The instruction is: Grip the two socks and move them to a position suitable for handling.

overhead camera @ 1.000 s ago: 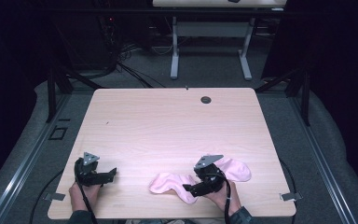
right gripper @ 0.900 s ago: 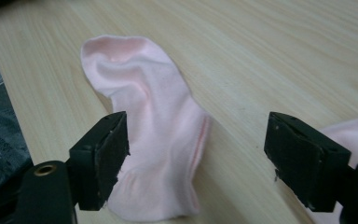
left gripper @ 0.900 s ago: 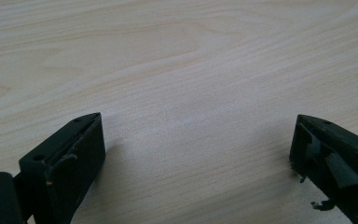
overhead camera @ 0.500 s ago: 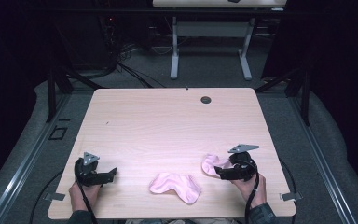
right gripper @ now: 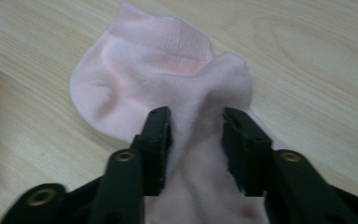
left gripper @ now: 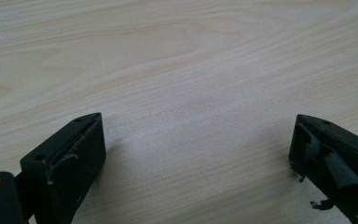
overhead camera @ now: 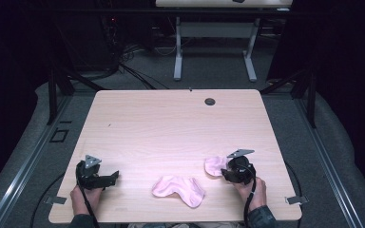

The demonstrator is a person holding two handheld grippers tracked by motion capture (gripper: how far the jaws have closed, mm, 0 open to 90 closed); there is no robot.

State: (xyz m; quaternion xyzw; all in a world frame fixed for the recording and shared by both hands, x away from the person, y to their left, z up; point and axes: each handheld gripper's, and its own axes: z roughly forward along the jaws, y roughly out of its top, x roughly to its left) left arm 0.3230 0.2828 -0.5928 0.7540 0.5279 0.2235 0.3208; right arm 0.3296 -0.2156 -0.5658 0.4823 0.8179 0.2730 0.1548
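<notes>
Left gripper (overhead camera: 111, 176) sits low at the near left corner of the pale wood-grain table (overhead camera: 171, 128), held by the person's left hand (overhead camera: 81, 195). In the left gripper view its black fingers (left gripper: 70, 158) stand wide apart, released, with bare table surface between them.

Near the front edge, about midway across, a crumpled pale pink fabric sock (overhead camera: 179, 188) lies flat on the table, apart from both grippers.

Further right, a second pale pink sock (right gripper: 168, 84) lies just beside the right gripper (overhead camera: 224, 172). The fingers of this gripper have just been closing. In the right gripper view a raised fold of the second sock stands between the two black fingers (right gripper: 156, 149), and both pads press on the fabric: clenched on the sock. The rest of that sock rests on the table.

A small dark round grommet (overhead camera: 210, 101) sits near the far edge.
</notes>
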